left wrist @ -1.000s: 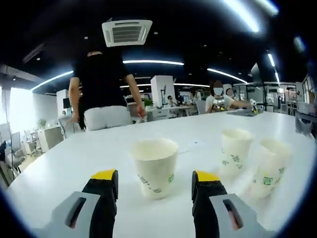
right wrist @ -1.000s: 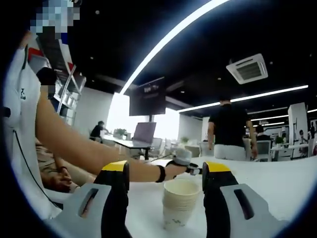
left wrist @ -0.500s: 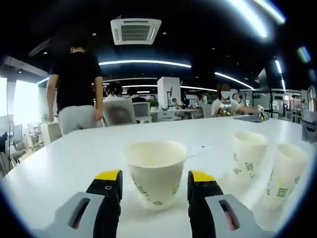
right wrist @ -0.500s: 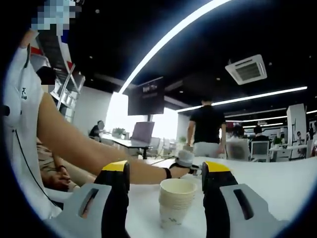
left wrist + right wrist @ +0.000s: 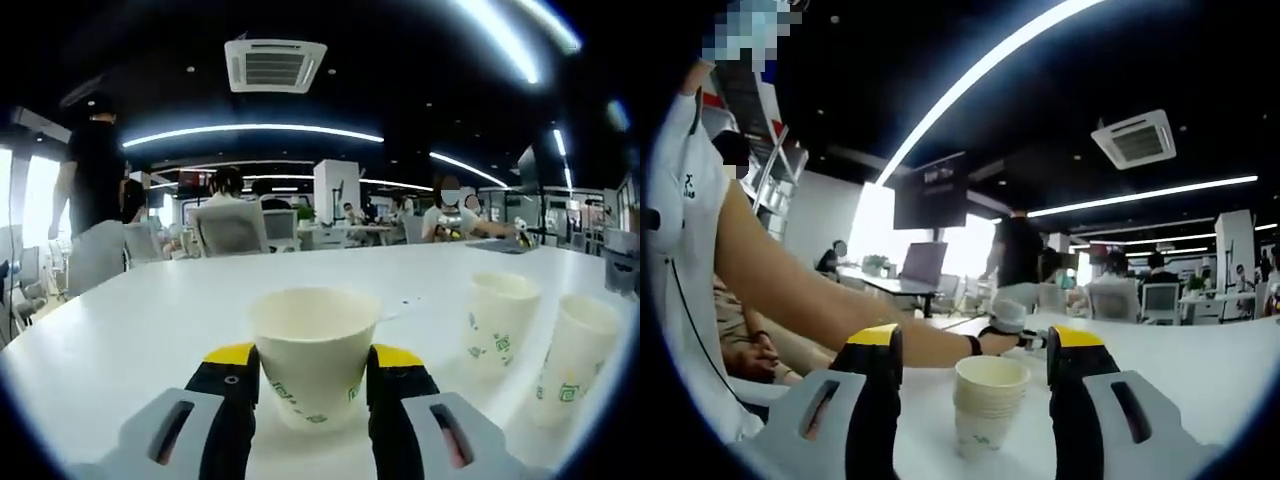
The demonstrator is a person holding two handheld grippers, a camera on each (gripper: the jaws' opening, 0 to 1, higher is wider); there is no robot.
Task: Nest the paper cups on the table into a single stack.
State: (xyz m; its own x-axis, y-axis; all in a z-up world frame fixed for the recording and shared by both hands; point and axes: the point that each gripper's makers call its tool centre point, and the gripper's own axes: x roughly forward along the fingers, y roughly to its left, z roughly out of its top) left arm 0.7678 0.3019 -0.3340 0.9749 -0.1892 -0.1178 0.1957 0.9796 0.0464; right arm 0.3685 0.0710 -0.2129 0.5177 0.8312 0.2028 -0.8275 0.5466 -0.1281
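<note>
**Left jaws at a single cup, three loose cups yet to be stacked**

In the left gripper view, the left gripper (image 5: 312,372) has its yellow-tipped black jaws on either side of a cream paper cup with a green printed logo (image 5: 313,350). The tips look to be touching the cup's tapered wall, which shows no dent; I judge it a light pinch, not a firm squeeze. The cup stands upright on the glossy white table (image 5: 150,310), with its rolled rim open.

In the right gripper view, the right gripper (image 5: 975,372) has its jaws spread wide, well clear of a short nested stack of cream paper cups (image 5: 988,400) standing between them. Several rims show stepped one above another, so part of the nesting is already done.

Further out in the left gripper view, two more upright cups remain single: a cream cup with green print (image 5: 498,315) and, just beside it towards the edge, another like it (image 5: 572,342). As I judge it, three cups are left to join the stack.

The cups are thin matt paper, conical and light, likely to deform under pressure. The table top is smooth and faintly reflective. A person's bare forearm (image 5: 820,310) stretches across the right gripper view behind the stack.
</note>
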